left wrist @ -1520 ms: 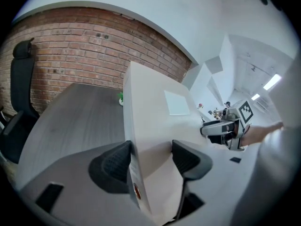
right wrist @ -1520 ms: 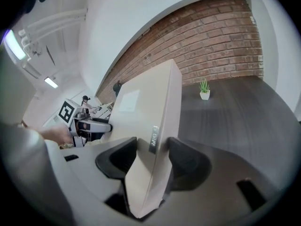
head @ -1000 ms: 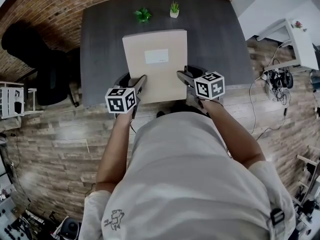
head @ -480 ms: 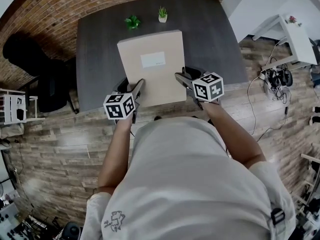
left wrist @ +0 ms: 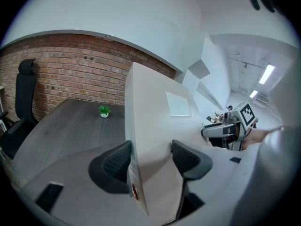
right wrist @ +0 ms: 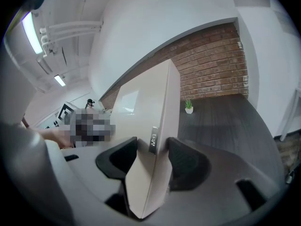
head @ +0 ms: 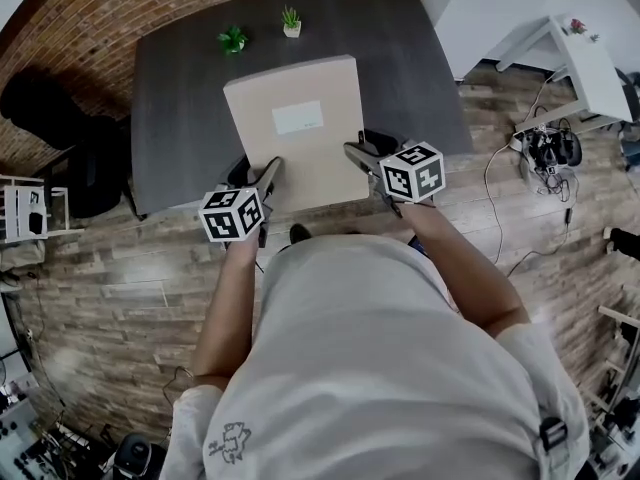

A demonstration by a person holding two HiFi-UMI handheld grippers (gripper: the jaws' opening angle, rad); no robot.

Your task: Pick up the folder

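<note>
While ribbed fingers (left wrist: 116, 160) of left gripper (left wrist: 151, 150) and right gripper (right wrist: 153, 149) clamp its edges, flat beige rectangular folder (head: 302, 168), white label (head: 298, 118).

office-type workrm w/ a lab-ish corner. dark grey desk (head: 180, 88) stands vs. a brick wall (head: 90, 18) on the far side, w/ a black office chair (head: 45, 98) at its left. a leafy potted plant (head: 233, 39) & a 2nd plant in a white pot (head: 291, 20) sit near the desk's far edge. wood-plank floor (head: 120, 298). right: white side table (head: 590, 63), w/ a tangle of cables & gear (head: 545, 148) on the floor near it. far left: white rack (head: 25, 203). strip lights (left wrist: 265, 74) & exposed pipes (right wrist: 70, 29) on a white ceiling.
</note>
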